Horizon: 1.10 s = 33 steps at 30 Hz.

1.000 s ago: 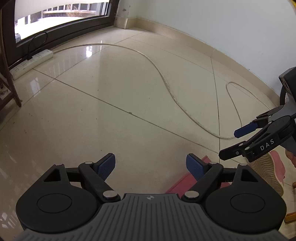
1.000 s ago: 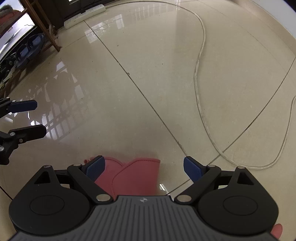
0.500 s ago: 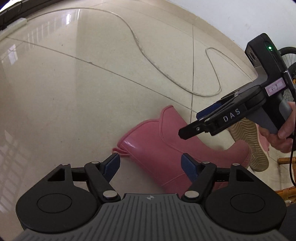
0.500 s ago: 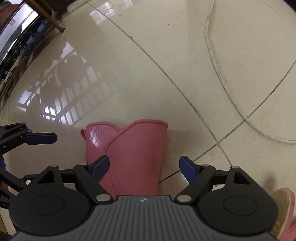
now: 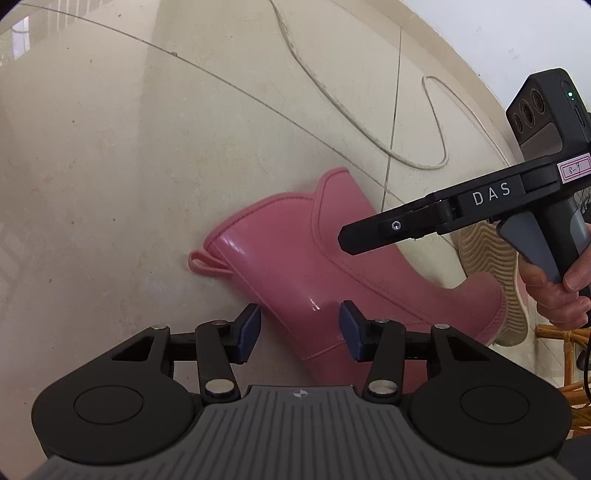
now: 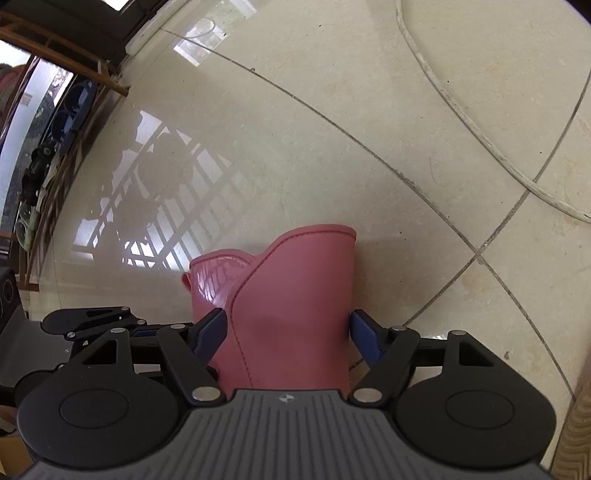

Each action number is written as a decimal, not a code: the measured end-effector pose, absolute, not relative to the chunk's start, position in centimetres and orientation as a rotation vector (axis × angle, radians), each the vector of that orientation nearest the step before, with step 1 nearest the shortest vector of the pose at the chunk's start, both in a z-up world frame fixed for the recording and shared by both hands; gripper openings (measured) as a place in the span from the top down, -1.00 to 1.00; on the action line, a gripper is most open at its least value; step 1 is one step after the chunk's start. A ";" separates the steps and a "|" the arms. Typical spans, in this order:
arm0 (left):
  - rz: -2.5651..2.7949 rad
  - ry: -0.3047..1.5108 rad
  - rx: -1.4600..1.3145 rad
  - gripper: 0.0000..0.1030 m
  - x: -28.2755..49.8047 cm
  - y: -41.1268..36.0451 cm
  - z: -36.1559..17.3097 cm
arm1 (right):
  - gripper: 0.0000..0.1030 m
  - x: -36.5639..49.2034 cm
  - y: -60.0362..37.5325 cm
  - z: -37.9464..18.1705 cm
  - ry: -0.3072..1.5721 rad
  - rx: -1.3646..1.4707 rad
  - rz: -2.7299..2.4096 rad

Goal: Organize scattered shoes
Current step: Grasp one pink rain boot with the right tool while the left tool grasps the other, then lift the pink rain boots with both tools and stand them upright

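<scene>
The left gripper (image 5: 299, 332) sits low over the tiled floor (image 5: 110, 166) with its blue-padded fingers (image 5: 248, 332) spread wide, one on each side of the shaft of a pink rubber boot (image 5: 295, 266) that lies on its side; the pads look just clear of the rubber rather than pressing it, though the angle makes that hard to be sure of. The right gripper (image 6: 288, 332), seen from its own camera, straddles the upper shaft of the same boot (image 6: 295, 314) with its fingers likewise parted, the blue pads close against either flank without visibly squeezing. In the left view that right gripper (image 5: 345, 236) reaches in from the right above the boot's ankle, held by a hand (image 5: 557, 291). A small pull loop (image 5: 201, 264) sticks out from the boot's top edge onto the floor. Just behind the boot's toe lies a second shoe (image 5: 491, 273), its ribbed tan sole turned toward the camera. Farther off, a white cable (image 5: 332, 99) snakes across the tiles toward the wall (image 5: 517, 33).
</scene>
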<state>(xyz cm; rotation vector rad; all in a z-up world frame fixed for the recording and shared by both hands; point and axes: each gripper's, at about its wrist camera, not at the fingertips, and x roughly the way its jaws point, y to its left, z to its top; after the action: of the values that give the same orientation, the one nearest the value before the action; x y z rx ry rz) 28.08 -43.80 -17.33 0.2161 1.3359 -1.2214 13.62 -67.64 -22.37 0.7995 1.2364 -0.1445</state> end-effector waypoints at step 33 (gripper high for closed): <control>-0.974 0.921 0.064 0.35 33.0 -37.6 -7.7 | -0.09 22.2 -62.4 -11.8 0.946 0.582 0.098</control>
<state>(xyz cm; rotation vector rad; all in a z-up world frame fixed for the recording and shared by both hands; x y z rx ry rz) 33.03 -37.56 -7.68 0.0636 0.9213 -0.9739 22.17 -62.38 -11.84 0.5820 0.9460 0.0984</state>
